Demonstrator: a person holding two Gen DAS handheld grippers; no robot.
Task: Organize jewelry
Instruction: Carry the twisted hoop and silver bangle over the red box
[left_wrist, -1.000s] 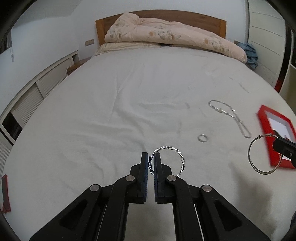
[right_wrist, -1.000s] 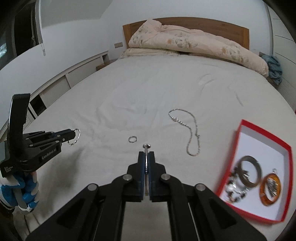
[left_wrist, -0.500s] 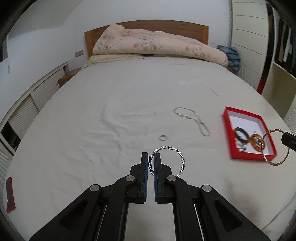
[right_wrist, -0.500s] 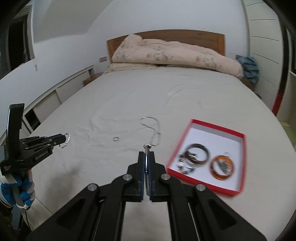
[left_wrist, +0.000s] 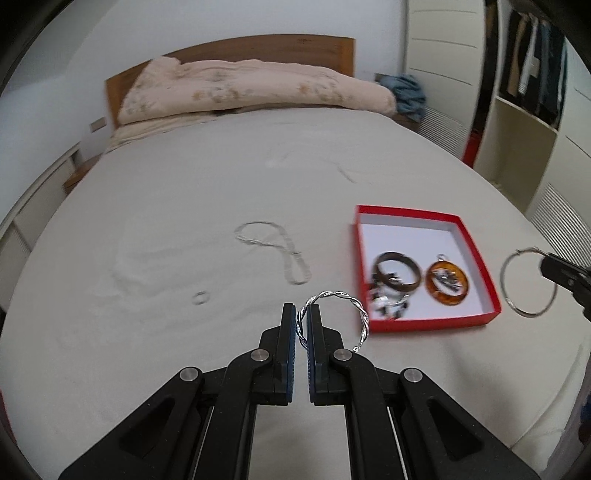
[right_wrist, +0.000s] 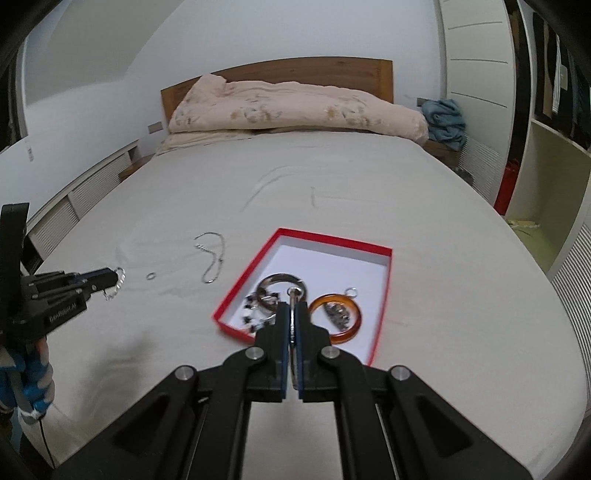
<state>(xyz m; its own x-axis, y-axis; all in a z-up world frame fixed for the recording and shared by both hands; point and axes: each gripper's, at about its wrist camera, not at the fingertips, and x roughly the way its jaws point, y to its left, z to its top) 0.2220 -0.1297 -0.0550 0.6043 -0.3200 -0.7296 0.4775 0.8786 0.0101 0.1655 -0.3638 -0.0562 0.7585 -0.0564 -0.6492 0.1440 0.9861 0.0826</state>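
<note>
My left gripper (left_wrist: 301, 314) is shut on a twisted silver hoop (left_wrist: 347, 300) and holds it above the bed, left of the red tray (left_wrist: 432, 325). My right gripper (right_wrist: 292, 308) is shut on a thin plain silver hoop (right_wrist: 294, 295), seen edge-on, over the near edge of the red tray (right_wrist: 243, 278). That hoop also shows in the left wrist view (left_wrist: 526, 282). The tray holds a dark bangle (left_wrist: 397, 272), an amber bangle (left_wrist: 447, 283) and small pieces. A silver chain (left_wrist: 275, 247) and a small ring (left_wrist: 200, 297) lie on the sheet.
A folded quilt (right_wrist: 295, 107) lies at the wooden headboard. A blue cloth (right_wrist: 443, 122) sits at the right side of the bed. White shelving (right_wrist: 546, 166) stands to the right. The left gripper and gloved hand show in the right wrist view (right_wrist: 55, 295).
Both grippers have swung to the right with their hoops. The red tray has come from the right edge toward the middle of both views; the right gripper now hangs over it.
</note>
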